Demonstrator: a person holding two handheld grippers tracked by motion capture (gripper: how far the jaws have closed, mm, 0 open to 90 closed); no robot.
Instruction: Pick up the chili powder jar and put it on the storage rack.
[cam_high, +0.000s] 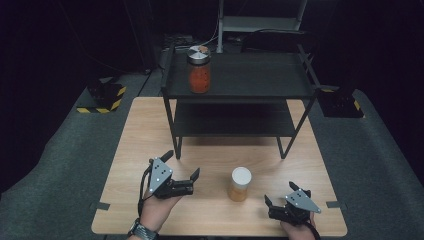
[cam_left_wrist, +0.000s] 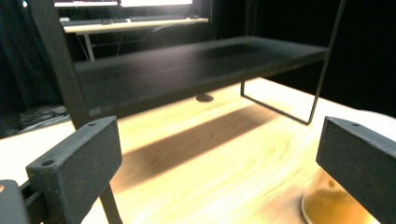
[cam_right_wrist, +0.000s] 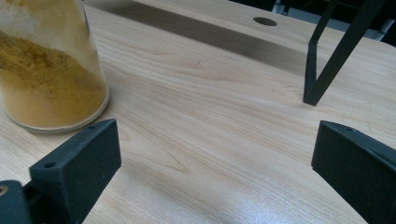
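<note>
A jar of yellow powder (cam_high: 240, 184) with a white lid stands upright on the wooden table (cam_high: 140, 130), between my two grippers. My left gripper (cam_high: 181, 165) rests to the jar's left, jaws wide apart and holding nothing. In the left gripper view the jar's base (cam_left_wrist: 336, 205) sits low beside the right jaw of that gripper (cam_left_wrist: 219, 163). My right gripper (cam_high: 280, 193) lies near the front edge, right of the jar, open and empty. In the right gripper view the jar (cam_right_wrist: 46, 70) stands beyond the left jaw of this gripper (cam_right_wrist: 215, 163), apart from it.
A black two-tier shelf (cam_high: 240, 75) stands at the table's back; a red-filled jar (cam_high: 199, 70) with a metal lid sits on its top left. The shelf's thin legs (cam_right_wrist: 336, 56) reach the table. A round hole (cam_right_wrist: 265, 21) is in the tabletop. Striped floor blocks (cam_high: 102, 97) flank the table.
</note>
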